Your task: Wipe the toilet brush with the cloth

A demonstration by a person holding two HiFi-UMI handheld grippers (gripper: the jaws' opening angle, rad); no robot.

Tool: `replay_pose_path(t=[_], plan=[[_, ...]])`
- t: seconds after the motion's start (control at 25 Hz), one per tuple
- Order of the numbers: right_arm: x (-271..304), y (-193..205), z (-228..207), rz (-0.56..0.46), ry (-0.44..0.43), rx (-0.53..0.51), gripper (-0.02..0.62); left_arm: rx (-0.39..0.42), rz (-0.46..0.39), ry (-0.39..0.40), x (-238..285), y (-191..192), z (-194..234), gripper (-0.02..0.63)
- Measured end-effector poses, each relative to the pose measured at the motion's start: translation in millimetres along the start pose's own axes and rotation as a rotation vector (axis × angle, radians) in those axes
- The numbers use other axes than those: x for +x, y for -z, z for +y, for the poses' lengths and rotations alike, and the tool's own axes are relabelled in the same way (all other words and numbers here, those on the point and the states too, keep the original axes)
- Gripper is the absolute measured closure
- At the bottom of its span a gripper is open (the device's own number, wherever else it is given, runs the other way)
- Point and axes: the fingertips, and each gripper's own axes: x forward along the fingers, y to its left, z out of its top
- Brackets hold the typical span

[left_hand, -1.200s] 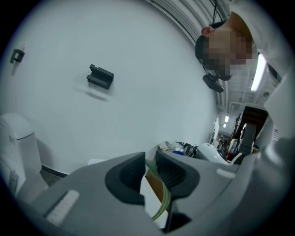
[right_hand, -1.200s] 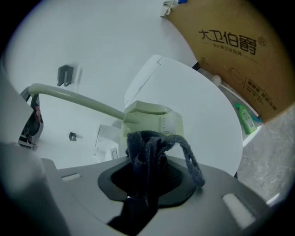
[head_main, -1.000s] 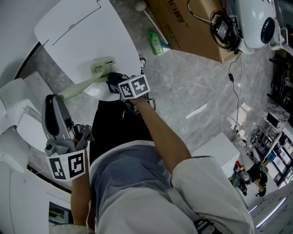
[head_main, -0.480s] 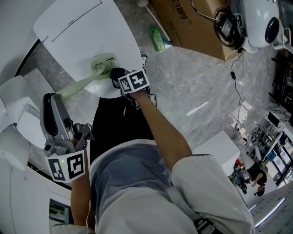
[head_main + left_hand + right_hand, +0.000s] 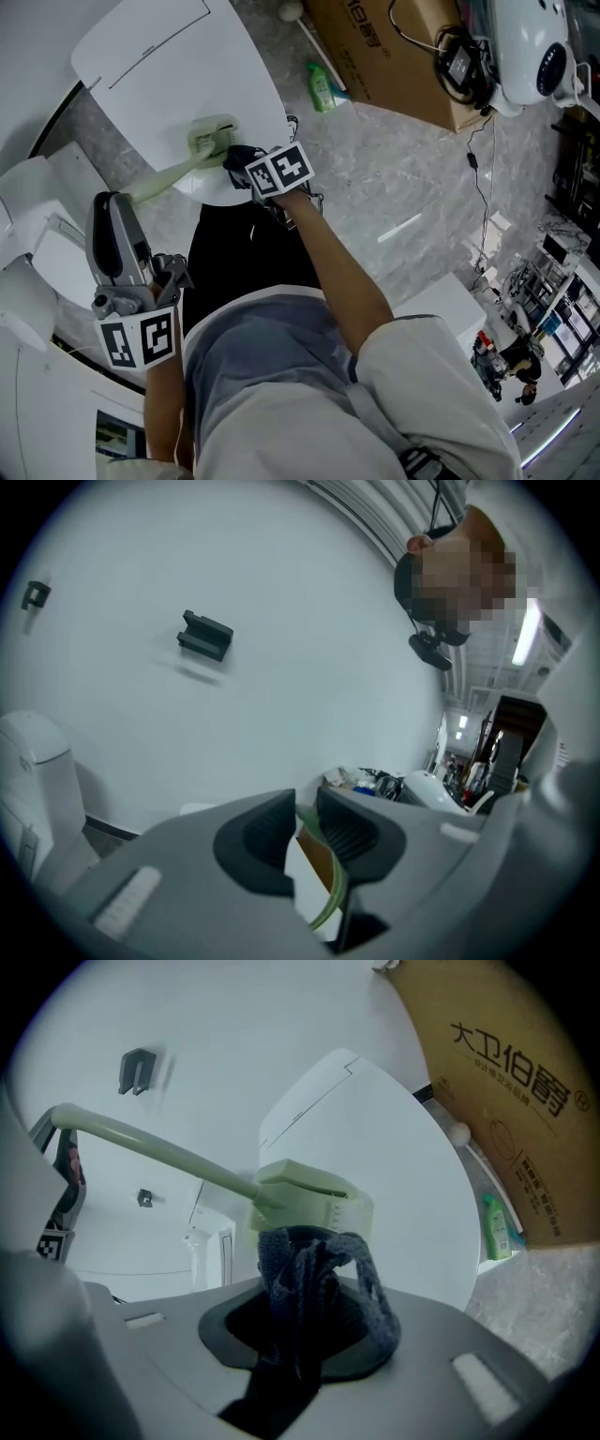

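- Left gripper (image 5: 306, 829): fingers clamped on the green toilet brush (image 5: 178, 173) handle, seen only in its own view.
- Brush head sits over the toilet lid (image 5: 159, 66).
- Right gripper (image 5: 302, 1330): fingers clamped on the dark cloth (image 5: 314, 1274), which touches the head.
- Bottle (image 5: 322, 87) and cardboard box (image 5: 394, 56) lie beyond.

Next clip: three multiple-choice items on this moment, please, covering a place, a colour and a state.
1. The toilet brush has its head: A) over the closed toilet lid; B) on the floor; C) in a bucket.
2. The cloth is: A) white; B) dark blue-grey; C) yellow.
3. The left gripper is: A) open and empty; B) shut on the cloth; C) shut on the brush handle.
Key: 1 A, the head view shows it above the lid; 2 B, seen in the right gripper; 3 C, the pale green handle sits between its jaws.
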Motion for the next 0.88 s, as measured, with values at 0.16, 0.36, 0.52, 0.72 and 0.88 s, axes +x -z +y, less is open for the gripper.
replay_pose_path(t=[0.16,0.36,0.52,0.72,0.88], plan=[[-18.2,-18.2,-7.4,-0.079,-0.005,0.057,0.491,-0.005,-0.002,-0.004,0.8,-0.7,1.1,0.606],[-27.8,-49.9,-27.5,-0.172,0.032,0.133,0.491,-0.008,-0.004,-0.014,1.3,-1.3,0.7,0.606],[-18.5,-59.7,-33.2,-0.156,0.052,0.137,0.489,-0.008,-0.005,-0.022,1.4,-1.4,2.1,0.606],[-20.4,-65.1,-26.7,-0.166,0.012,0.161,0.489,-0.015,-0.015,-0.028,1.9,-1.0,1.8,0.606],[-21.6,-65.4,-22.6,-0.175,-0.007,0.176,0.489,-0.016,-0.014,-0.038,2.1,-1.0,2.8,0.606]])
